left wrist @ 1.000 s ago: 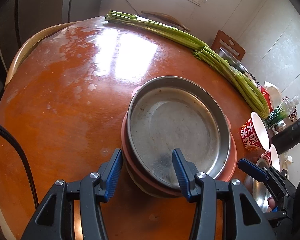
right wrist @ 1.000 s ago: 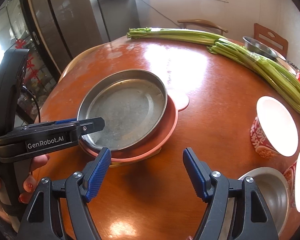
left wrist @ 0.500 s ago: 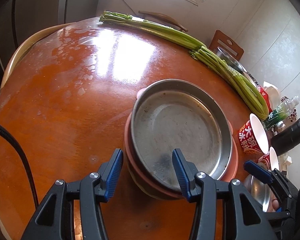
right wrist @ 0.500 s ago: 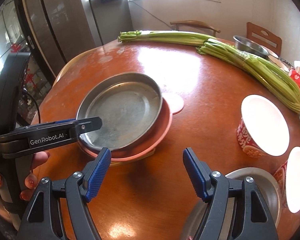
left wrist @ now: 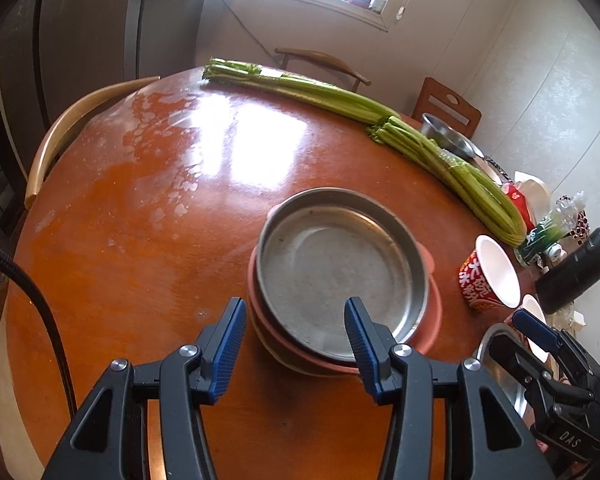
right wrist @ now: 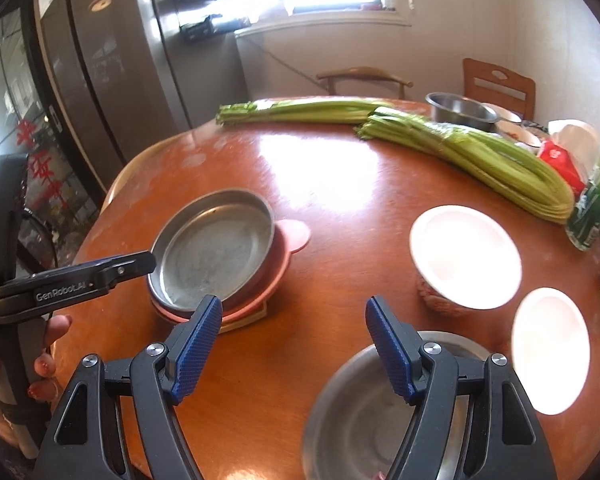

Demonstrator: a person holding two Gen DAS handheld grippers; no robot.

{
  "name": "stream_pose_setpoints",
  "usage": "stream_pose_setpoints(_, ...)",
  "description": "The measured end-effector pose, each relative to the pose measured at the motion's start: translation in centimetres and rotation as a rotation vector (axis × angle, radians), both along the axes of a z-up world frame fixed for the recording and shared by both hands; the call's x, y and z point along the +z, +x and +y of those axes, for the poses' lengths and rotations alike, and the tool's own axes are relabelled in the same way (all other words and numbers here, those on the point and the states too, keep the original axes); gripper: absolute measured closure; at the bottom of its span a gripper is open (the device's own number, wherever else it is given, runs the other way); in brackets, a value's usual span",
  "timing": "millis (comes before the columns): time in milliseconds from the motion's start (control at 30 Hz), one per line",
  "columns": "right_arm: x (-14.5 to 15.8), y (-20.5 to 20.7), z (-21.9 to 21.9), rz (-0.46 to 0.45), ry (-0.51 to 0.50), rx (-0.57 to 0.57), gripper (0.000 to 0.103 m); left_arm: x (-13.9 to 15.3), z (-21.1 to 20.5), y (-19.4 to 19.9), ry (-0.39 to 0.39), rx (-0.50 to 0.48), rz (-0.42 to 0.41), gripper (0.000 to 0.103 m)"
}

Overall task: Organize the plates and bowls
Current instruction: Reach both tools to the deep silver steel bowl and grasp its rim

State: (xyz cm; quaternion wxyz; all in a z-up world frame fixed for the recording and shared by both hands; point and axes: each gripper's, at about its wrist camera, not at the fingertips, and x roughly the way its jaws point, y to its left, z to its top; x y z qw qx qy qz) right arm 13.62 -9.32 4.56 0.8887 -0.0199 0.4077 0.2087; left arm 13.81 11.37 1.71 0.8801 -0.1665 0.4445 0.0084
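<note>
Two wrist fisheyes, each angled down along its fingers, close over round orange-brown wooden table [left wrist: 132, 240]; shared: stacked steel pan [left wrist: 340, 276] [right wrist: 214, 248].

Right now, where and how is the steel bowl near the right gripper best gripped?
Probably by its near rim, from above: the steel bowl sits upright and open beneath the open right gripper, so one finger could go inside, one outside the thin wall.

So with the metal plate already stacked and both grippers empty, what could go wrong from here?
1. The metal plate sits off-centre on the pink plate; a knock could slide it.
2. The right gripper hovers by the steel bowl, with two white bowls close beside it; reaching in could bump them.
3. The celery crowds the far side of the table, limiting space.
</note>
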Motion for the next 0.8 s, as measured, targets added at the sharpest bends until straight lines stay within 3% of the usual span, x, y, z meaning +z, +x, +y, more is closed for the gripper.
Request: stream_pose_setpoints(800,2.5,-2.7,-9.4,-0.069,0.062,-0.100,0.027,3.8,-10.3,-1.4,0.095,-0.134,-0.049,0.052)
